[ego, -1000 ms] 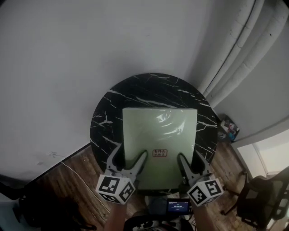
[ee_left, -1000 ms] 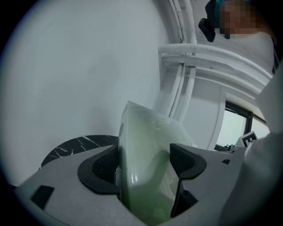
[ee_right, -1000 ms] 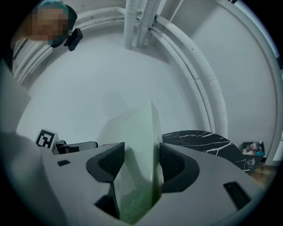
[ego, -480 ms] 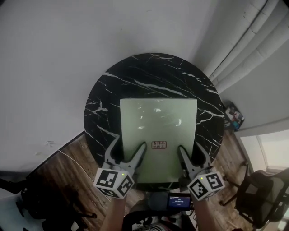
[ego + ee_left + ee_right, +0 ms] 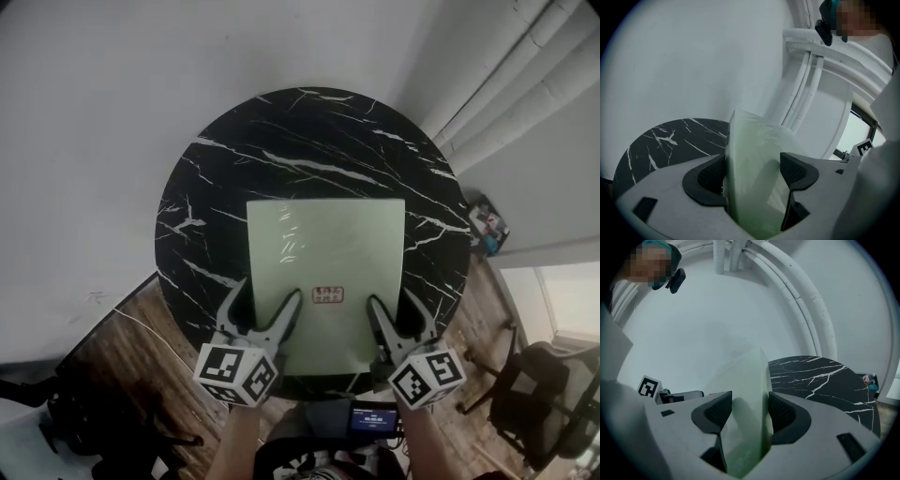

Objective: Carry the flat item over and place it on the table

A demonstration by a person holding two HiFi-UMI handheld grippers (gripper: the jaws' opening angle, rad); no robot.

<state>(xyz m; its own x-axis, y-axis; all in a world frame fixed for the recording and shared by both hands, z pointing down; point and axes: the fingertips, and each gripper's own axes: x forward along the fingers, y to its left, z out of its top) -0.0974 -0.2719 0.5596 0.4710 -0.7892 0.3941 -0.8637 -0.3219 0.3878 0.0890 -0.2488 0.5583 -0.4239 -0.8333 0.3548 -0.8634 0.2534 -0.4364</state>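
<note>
A pale green flat packet (image 5: 323, 253) in clear wrap, with a small red label near its near edge, lies level over the round black marble table (image 5: 309, 131). I cannot tell whether it touches the top. My left gripper (image 5: 267, 302) is shut on its near left edge, and my right gripper (image 5: 394, 305) is shut on its near right edge. In the left gripper view the packet (image 5: 754, 154) stands edge-on between the dark pads of the gripper (image 5: 752, 173), with the table (image 5: 661, 140) beyond. The right gripper view shows the packet (image 5: 750, 380) pinched in the gripper (image 5: 749, 414) beside the table (image 5: 825, 376).
White pipes (image 5: 506, 84) run along the wall at the upper right. A dark chair (image 5: 544, 394) stands on the wooden floor at the lower right, and small coloured items (image 5: 487, 225) lie by the wall. A small lit screen (image 5: 373, 419) sits near my body.
The packet and both grippers have moved farther over the table, and more of the marble top now shows. Both grips are unchanged.
</note>
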